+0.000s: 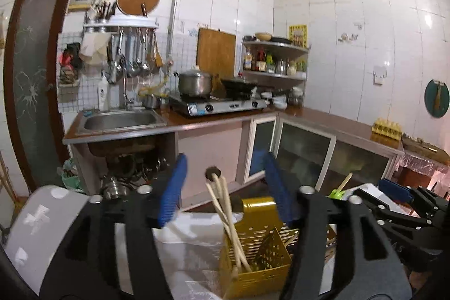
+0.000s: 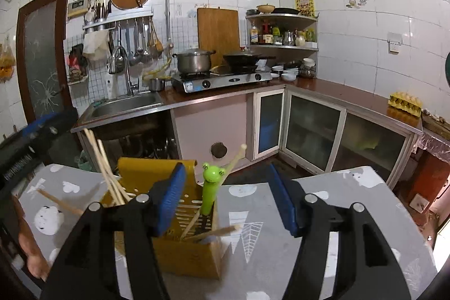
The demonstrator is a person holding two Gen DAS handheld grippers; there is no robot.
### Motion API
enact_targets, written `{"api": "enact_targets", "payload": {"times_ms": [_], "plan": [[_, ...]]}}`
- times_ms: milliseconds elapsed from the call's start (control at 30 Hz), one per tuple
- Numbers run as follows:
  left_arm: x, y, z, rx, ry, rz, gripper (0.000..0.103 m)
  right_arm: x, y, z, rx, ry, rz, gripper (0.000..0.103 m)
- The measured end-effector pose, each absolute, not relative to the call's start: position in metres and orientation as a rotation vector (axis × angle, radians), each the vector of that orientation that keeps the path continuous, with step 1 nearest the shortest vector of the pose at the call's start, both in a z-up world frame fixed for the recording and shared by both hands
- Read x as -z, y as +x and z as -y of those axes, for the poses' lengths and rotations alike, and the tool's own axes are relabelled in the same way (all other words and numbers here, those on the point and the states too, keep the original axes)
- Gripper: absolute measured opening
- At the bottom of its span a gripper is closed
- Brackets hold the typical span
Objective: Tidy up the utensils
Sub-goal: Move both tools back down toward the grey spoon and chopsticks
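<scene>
L tongs [image 1: 222, 187] open w/ nothing pressed between the blue pads; the chopsticks [image 1: 222, 204] rise in the gap between them but no pad touches them. Those chopsticks stand in the left compartment of the yellow holder [image 1: 256, 266], which sits on the gray patterned tabletop [image 2: 351, 187]; long axis near upright, tips leaning up and to the left in the right wrist view, butts down in the holder. One more stick [image 2: 59, 203] lies off to the left of the holder, roughly flat, pointing left and slightly up; can't tell if it rests on the tabletop or on sthg else. In the right compartment: a green frog-head utensil [image 2: 211, 187], upright, head at top, plus a few pale sticks [image 2: 216, 232] leaning out to the right at a low slant. R tongs [image 2: 227, 196] also open, empty, straddling the holder's right side w/ the frog utensil in the gap, untouched. Risks, as I judge it: holder looks light and tall, so a pad catching its rim or the leaning sticks could tip it and spill everything; low-slanted sticks on the right could slide out if nudged; both tongs crowd the same holder, so they may knock each other.
</scene>
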State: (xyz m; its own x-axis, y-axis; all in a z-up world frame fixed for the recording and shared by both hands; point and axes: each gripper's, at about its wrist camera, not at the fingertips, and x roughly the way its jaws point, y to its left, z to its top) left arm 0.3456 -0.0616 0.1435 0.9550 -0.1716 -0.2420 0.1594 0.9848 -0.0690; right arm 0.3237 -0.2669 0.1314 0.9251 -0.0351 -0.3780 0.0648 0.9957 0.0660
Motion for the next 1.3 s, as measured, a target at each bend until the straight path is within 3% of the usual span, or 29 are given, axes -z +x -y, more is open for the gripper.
{"api": "enact_targets", "payload": {"times_ms": [100, 233, 600, 900, 1200, 1300], "plan": [[-0.163, 0.318, 0.046, 0.16, -0.043, -0.221, 0.085, -0.137, 0.3, 0.267, 0.021, 0.089, -0.411, 0.06], [-0.172, 0.282, 0.02, 0.14, -0.048, -0.204, 0.097, -0.121, 0.265, 0.258, -0.017, 0.08, -0.477, 0.061], [-0.09, 0.234, -0.034, 0.074, -0.035, -0.434, 0.098, -0.02, 0.21, 0.234, -0.057, 0.064, -0.682, 0.061], [-0.02, 0.231, -0.046, 0.059, 0.002, -0.616, 0.098, 0.015, 0.199, 0.209, -0.089, 0.004, -0.788, 0.06], [0.004, 0.233, -0.052, 0.045, 0.009, -0.68, 0.098, 0.031, 0.196, 0.19, -0.115, -0.036, -0.831, 0.06], [0.007, 0.235, -0.053, 0.045, -0.008, -0.69, 0.098, 0.033, 0.203, 0.181, -0.127, -0.06, -0.86, 0.049]]}}
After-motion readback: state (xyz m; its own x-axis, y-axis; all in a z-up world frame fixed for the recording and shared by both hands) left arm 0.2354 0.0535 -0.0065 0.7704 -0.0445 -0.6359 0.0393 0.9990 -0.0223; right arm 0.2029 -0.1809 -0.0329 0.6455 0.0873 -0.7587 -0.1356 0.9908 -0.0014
